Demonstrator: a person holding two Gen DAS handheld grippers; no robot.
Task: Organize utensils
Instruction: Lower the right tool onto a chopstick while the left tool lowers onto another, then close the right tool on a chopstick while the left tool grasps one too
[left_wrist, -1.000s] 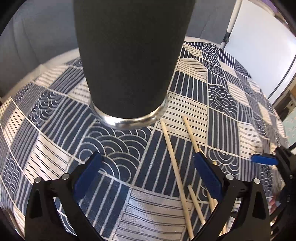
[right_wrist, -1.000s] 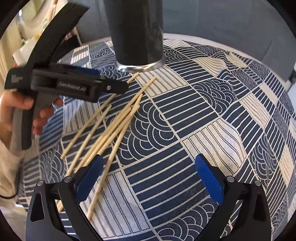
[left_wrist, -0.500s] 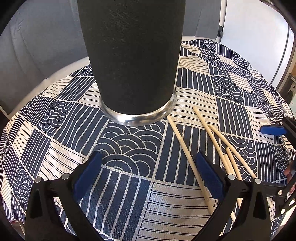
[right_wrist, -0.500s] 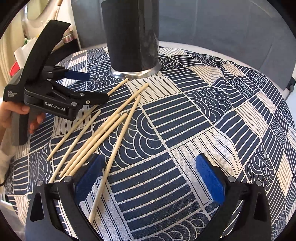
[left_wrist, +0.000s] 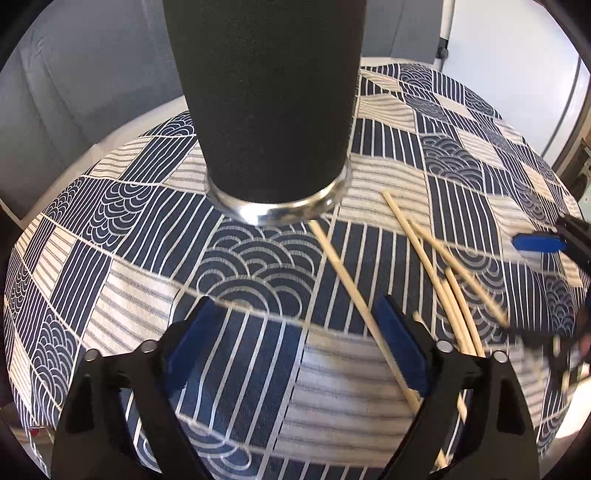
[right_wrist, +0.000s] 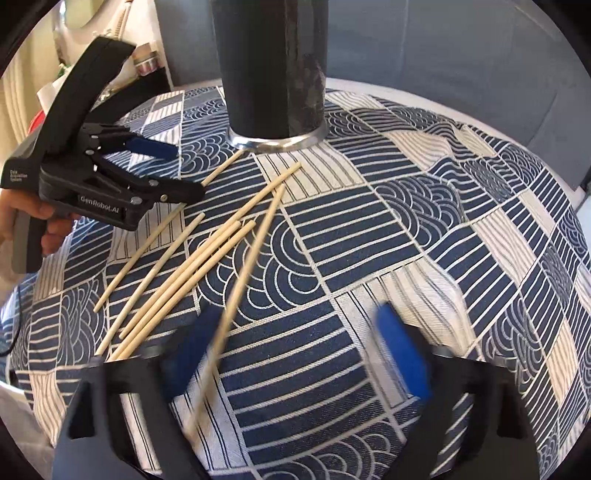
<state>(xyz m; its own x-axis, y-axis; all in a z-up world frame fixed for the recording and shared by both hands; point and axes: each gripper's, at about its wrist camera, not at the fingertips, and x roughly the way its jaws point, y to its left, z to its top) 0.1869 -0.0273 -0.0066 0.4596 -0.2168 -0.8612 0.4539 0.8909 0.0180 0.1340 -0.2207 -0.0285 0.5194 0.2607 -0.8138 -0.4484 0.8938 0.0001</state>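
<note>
My left gripper (left_wrist: 301, 345) and right gripper (right_wrist: 295, 354) have just been closing, jaws parted, gripping nothing. Pale wooden chopsticks (right_wrist: 192, 266) lie scattered on the blue-and-cream patterned tablecloth (right_wrist: 424, 229), one between my right jaws. The tall black metal-based cup (left_wrist: 269, 110) stands just beyond.

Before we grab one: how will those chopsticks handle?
Chopsticks look thin, straight and wooden, so probably stiff and light. They seem round and lie loose on the flat cloth, so a nudge may roll or scatter them. Several lie close together; pinching just one could drag its neighbours.
</note>
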